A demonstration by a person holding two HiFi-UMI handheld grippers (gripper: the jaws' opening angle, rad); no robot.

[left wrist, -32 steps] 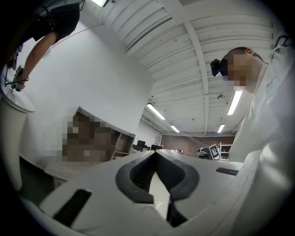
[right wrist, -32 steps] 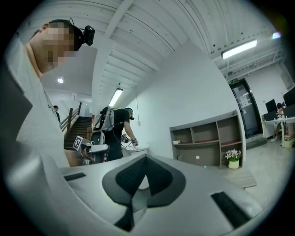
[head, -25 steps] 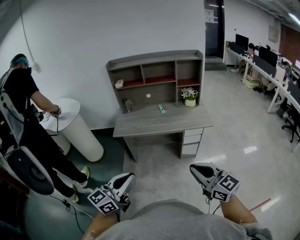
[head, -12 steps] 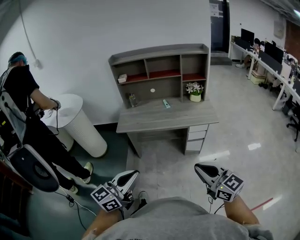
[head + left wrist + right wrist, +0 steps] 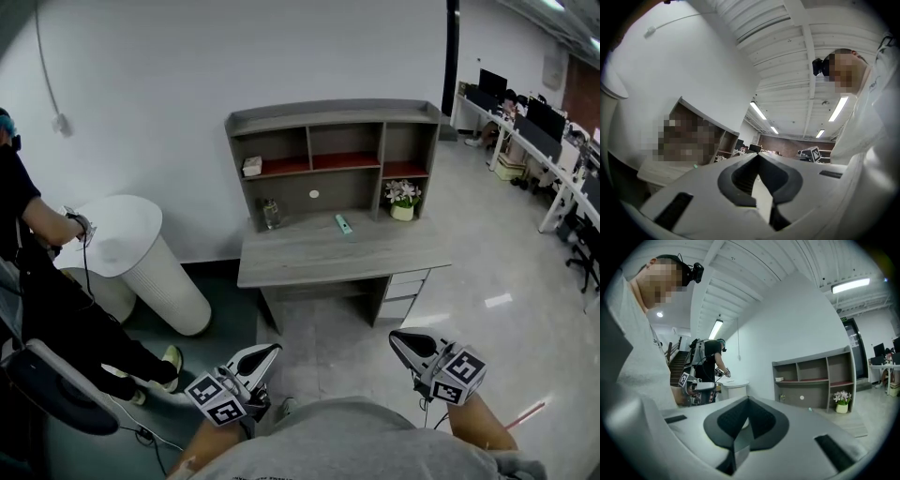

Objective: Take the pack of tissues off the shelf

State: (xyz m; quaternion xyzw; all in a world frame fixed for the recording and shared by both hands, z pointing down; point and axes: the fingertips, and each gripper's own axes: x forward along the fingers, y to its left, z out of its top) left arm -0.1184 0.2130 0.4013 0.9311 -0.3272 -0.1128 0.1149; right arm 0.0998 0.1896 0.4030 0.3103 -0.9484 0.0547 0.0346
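Tissues pack sits in the left compartment of the shelf that stands on the desk. We hold the left gripper and right gripper well short of the desk's front edge. Both have jaws together with nothing between them. Flower pot stands at the desk's right end.

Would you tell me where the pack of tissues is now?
Head view: the pack of tissues lies in the left compartment of the shelf unit, on its red board, above the clear container.
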